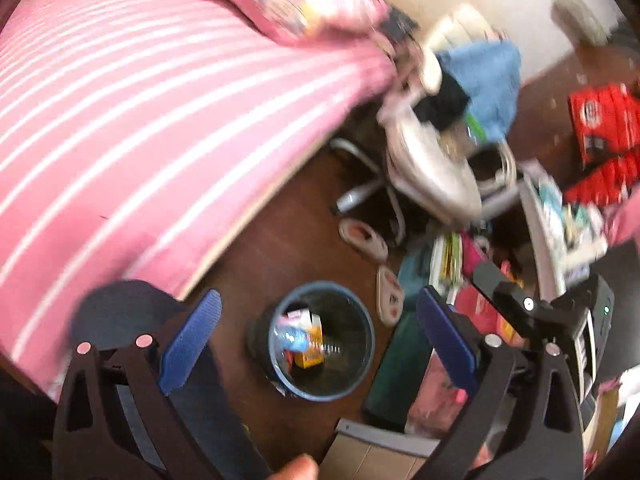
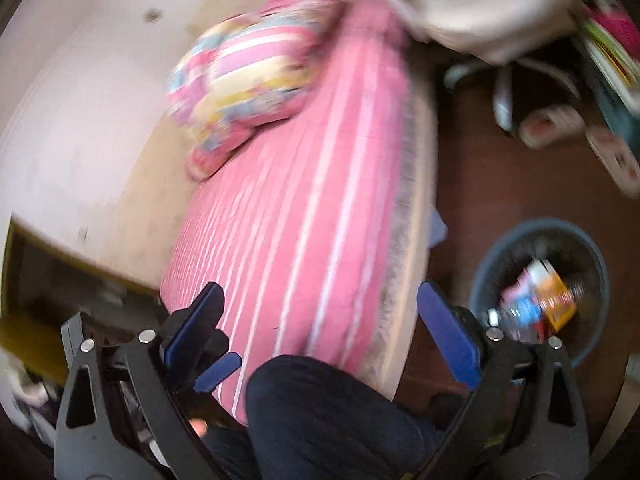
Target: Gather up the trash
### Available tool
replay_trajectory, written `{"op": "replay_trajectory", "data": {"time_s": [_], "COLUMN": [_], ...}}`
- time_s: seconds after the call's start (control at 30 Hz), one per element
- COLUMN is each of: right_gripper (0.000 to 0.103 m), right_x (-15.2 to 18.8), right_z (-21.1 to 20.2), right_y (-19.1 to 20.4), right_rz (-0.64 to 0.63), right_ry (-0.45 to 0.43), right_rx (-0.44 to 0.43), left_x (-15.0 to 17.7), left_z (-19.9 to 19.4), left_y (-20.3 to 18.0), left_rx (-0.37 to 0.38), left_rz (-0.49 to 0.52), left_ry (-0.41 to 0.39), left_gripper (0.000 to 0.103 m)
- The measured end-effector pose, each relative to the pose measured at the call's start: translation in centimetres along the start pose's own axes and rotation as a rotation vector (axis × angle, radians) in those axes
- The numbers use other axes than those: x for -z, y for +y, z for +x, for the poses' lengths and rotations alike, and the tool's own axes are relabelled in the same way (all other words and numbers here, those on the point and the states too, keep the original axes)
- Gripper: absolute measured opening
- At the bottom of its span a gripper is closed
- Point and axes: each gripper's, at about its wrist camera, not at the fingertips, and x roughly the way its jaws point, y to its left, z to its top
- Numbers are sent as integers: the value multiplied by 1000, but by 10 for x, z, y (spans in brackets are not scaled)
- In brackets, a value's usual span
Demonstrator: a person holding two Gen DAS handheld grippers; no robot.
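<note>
Left tongs (image 1: 318, 326) released, empty | right tongs (image 2: 320, 328) released, empty | bin (image 1: 362, 360) holds trash | next: scan floor (image 1: 280, 248) steadily.

Left gripper (image 1: 318, 334) gapes empty above blue bin (image 1: 362, 376) holding blurred, seemingly plastic trash (image 1: 304, 340)

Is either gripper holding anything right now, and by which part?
Nothing is held. The left gripper and right gripper are both open and empty; the trash lies in the bin.
</note>
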Motion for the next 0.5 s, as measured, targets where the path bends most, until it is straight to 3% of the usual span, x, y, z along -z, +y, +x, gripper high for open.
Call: {"op": "replay_trajectory", "data": {"time_s": [0.3, 0.4, 0.5], "right_gripper": [97, 97, 97], "right_x": [25, 41, 58], "right_z": [61, 80, 92], "right_y": [141, 188, 223], "right_rz": [-352, -490, -610], "right_ry": [99, 115, 107], "right_rx": [-54, -80, -95], "left_x": [-27, -30, -32], "left_z": [-104, -141, -168], "left_y": [82, 107, 128], "left_rx": [-116, -216, -271], "left_rz": [-160, -201, -252], "left_ry": [-190, -266, -309], "left_gripper": [97, 97, 97]}}
